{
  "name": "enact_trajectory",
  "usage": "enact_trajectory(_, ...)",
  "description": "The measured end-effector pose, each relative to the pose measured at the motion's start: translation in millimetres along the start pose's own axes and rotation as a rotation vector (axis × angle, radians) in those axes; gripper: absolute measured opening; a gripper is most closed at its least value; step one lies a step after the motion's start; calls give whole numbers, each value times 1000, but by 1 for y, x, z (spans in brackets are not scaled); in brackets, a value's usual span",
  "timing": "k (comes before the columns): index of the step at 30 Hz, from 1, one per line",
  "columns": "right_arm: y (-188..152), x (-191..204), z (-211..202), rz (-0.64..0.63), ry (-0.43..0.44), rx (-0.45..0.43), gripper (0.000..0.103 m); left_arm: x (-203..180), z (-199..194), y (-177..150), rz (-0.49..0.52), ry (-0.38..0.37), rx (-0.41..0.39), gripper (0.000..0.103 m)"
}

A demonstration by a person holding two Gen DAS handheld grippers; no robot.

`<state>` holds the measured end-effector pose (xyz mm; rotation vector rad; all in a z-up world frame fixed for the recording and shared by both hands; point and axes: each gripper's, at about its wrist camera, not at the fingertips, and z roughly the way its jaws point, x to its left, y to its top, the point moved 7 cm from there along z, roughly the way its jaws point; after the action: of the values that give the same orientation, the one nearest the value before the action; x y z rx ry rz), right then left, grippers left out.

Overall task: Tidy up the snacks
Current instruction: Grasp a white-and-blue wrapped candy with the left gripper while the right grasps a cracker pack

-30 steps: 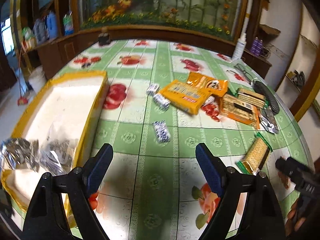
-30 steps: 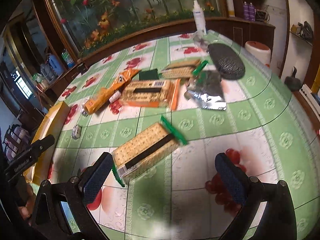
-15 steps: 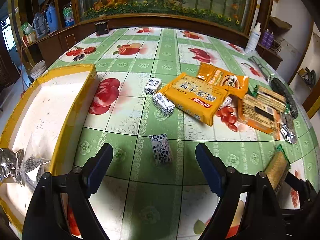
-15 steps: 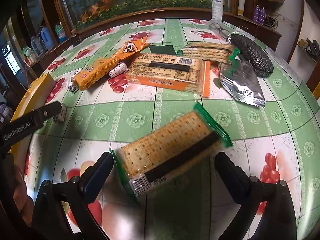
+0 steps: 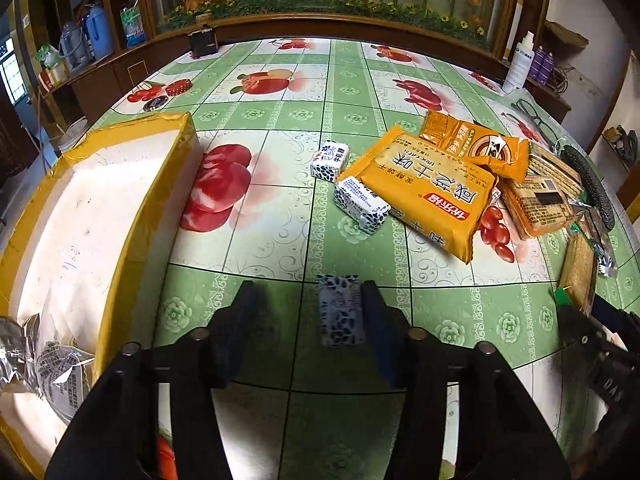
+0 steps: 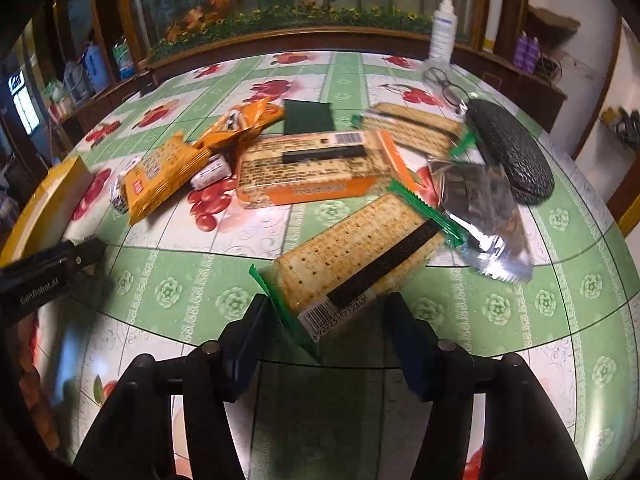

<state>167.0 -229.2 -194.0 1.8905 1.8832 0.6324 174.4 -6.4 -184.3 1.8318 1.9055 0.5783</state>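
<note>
**Both grippers closing in on snacks**

Nearest to us, the left gripper (image 5: 308, 320) straddles a small blue-and-white candy (image 5: 341, 310) lying on the green fruit-print tablecloth (image 5: 280, 216). Its jaws have just been closing; the right pad touches the candy's side, while a clear gap remains at the left pad, so we judge it not yet pinched. To the left sits the yellow-rimmed box (image 5: 132, 240), with a silver packet (image 5: 48, 364) already in its near end, which we take as the place the snacks are meant to go.

Our right gripper (image 6: 328, 332) has likewise just been narrowing around the near end of a green-edged cracker pack (image 6: 360, 256), which lies at a slant between the jaws. The pads look close to its wrapper, but we cannot tell whether they press on it.

Farther out lie two more candies (image 5: 360, 204), a yellow biscuit bag (image 5: 428, 196), an orange pouch (image 5: 472, 144) and an orange cracker box (image 6: 308, 172), all waiting loose. Farthest right rest a dark glasses case (image 6: 508, 152) and a spray bottle (image 6: 442, 28), which are no snacks.
</note>
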Motion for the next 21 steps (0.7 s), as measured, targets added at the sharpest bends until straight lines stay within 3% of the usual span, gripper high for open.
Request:
enact_trajectory(1,1,-3,-1,30,12,7,62,0,0,0,1,-4,-1,49)
enact_trajectory(4,3,-3,2,62,12,17,81,-2,-1,1,12,-11,-6,32)
enact_trajectory(7,7,-3,6,96,-15,13,84,-1,-1,1,5,-28,-8,20)
enact_trajectory(10,16,-10,10,161,-1,0,85,-1,-1,2,2,-36,-7,20)
enact_trajectory(13,26,-13,18,150,2,-11,87,-2,-1,1,7,-35,-8,20)
enact_trajectory(16,33,-14,21,135,-1,-11,82,-2,-1,1,1,-43,-8,20)
enact_trajectory(21,24,5,17,-80,29,-6,60,0,-2,0,0,-65,-5,20)
